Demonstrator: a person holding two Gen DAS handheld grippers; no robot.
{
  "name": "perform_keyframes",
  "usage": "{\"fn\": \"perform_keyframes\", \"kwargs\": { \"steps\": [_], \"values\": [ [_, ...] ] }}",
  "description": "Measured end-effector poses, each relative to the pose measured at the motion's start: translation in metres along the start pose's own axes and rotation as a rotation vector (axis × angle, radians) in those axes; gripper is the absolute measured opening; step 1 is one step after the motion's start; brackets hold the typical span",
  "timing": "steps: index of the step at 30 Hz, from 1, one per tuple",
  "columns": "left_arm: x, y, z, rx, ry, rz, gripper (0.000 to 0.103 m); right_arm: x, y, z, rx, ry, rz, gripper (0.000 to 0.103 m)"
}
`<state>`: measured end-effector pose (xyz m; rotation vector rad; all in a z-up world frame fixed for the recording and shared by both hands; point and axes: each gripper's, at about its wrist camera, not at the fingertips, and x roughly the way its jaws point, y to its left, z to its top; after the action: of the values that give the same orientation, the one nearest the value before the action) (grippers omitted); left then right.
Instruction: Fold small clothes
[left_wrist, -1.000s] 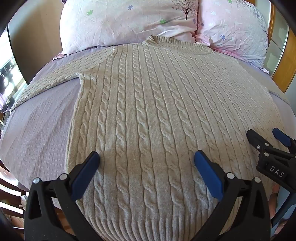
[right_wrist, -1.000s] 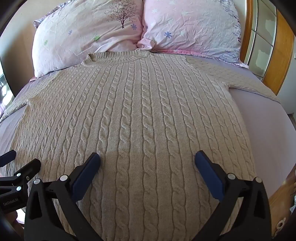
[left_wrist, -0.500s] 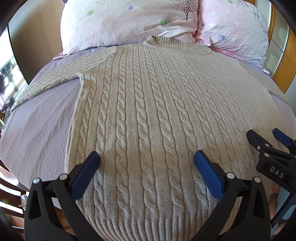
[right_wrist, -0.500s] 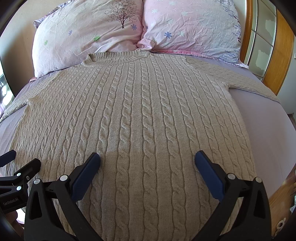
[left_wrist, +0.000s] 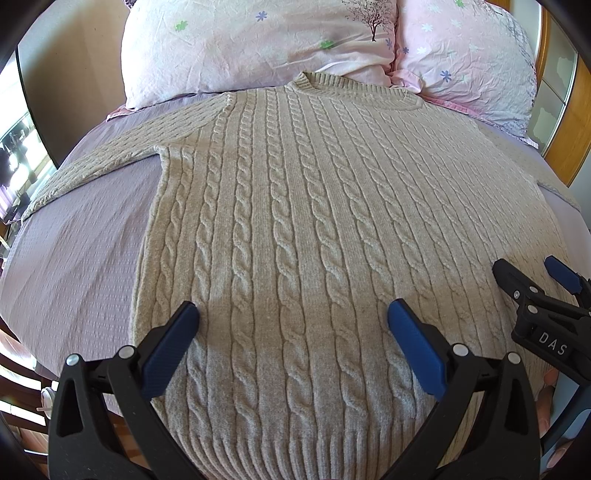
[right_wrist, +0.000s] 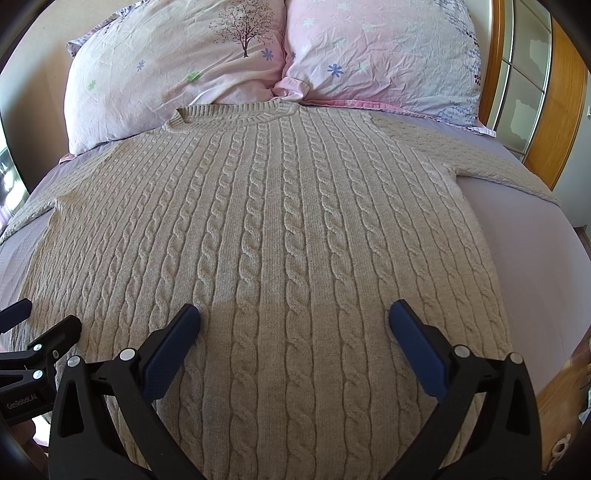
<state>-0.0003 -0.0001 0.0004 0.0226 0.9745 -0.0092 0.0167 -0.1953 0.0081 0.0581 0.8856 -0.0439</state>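
On bed (left_wrist: 74, 258), cable-knit sweater (left_wrist: 295, 221) flat, neck by pillows (left_wrist: 258, 40). L gripper (left_wrist: 291, 325) & R gripper (right_wrist: 293, 325) both wide apart, holding nothing. Best: grab hem corners, lift evenly, fold toward neck

Nothing visibly changed, sweater (left_wrist: 295, 240) no shift, left claw (left_wrist: 291, 321) and right claw (right_wrist: 293, 321) unmoved

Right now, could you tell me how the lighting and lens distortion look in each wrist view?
Left wrist view: fisheye bulges the sweater; a shadow band crosses it near the open left tongs. Right wrist view: same bulge, shadow by the open right tongs, pillows evenly lit, sharp.
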Motion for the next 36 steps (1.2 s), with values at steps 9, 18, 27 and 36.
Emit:
{"fn": "perform_keyframes", "kwargs": {
  "steps": [9,18,27,36],
  "values": [
    [0.0,0.0,0.0,0.0,-0.001,0.0,0.101,-0.0005,-0.0003,0.0005,0.0,-0.001,0.0,0.102],
    [-0.0001,0.0,0.0,0.0,-0.002,0.0,0.101,-0.001,-0.0007,0.0004,0.0,-0.002,0.0,0.102],
    [-0.0001,0.0,0.0,0.0,-0.001,0.0,0.101,-0.001,-0.0006,0.0003,0.0,-0.001,0.0,0.102],
    [0.0028,0.0019,0.0036,-0.002,0.016,0.001,0.101,0.0023,0.0013,-0.0008,-0.007,0.018,0.001,0.102]
  ]
}}
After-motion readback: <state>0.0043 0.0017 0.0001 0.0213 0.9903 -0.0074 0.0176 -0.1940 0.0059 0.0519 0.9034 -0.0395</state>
